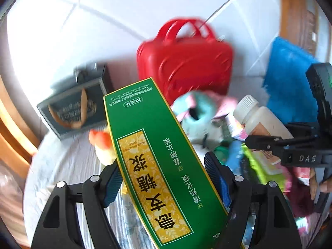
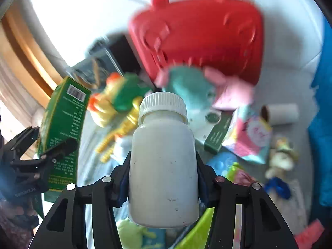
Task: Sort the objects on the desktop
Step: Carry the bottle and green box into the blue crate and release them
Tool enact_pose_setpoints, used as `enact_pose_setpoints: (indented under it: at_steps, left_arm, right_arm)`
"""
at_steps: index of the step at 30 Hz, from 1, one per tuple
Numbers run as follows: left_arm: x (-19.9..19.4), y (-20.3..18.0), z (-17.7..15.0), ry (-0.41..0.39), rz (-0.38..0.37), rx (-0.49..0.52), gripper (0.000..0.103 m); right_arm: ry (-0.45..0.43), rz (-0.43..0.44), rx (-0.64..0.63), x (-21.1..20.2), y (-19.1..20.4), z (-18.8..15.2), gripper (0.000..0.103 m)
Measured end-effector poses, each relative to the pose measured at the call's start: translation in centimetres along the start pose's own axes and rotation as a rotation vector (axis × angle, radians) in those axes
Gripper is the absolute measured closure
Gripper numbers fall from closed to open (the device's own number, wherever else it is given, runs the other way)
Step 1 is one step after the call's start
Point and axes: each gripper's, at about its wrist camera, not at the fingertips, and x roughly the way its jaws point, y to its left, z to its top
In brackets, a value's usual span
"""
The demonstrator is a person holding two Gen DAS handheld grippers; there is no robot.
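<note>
A tall green carton with a yellow label sits between the pads of my left gripper, which press on both of its sides. The right wrist view shows the same green carton lifted off the table, tilted, in the left gripper. My right gripper is shut on a white screw-cap bottle, held upright above the clutter. From the left wrist view, the white bottle and the right gripper are at the right. Both views are blurred.
A red plastic carry case stands behind the pile, a dark gift bag left of it, blue cloth at right. On the white tablecloth lie a teal-and-pink plush, a green-and-yellow toy, a small dark green box and a cardboard roll.
</note>
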Motion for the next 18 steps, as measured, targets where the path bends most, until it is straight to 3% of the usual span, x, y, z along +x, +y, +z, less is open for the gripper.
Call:
enact_pose_setpoints:
  at_steps: [5, 9, 13, 18]
  left_arm:
    - [-8.5, -4.9, 3.0, -0.168, 0.014, 0.115, 0.028]
    - [-14.1, -10.6, 5.3, -0.280, -0.058, 0.201, 0.028]
    - [-17.6, -17.5, 7.7, -0.354, -0.164, 0.272, 0.028]
    - [-21.5, -27.2, 10.2, -0.412, -0.296, 0.343, 0.028]
  right_arm:
    - [-0.170, 0.013, 0.004, -11.2, 2.4, -1.1, 0.051]
    - [-0.337, -0.032, 0.035, -22.6, 2.4, -3.8, 0.051]
    - [-0.487, -0.136, 0.068, -33.5, 1.7, -6.9, 0.051]
    - [-0.646, -0.331, 0.104, -44.7, -1.1, -11.1, 0.051]
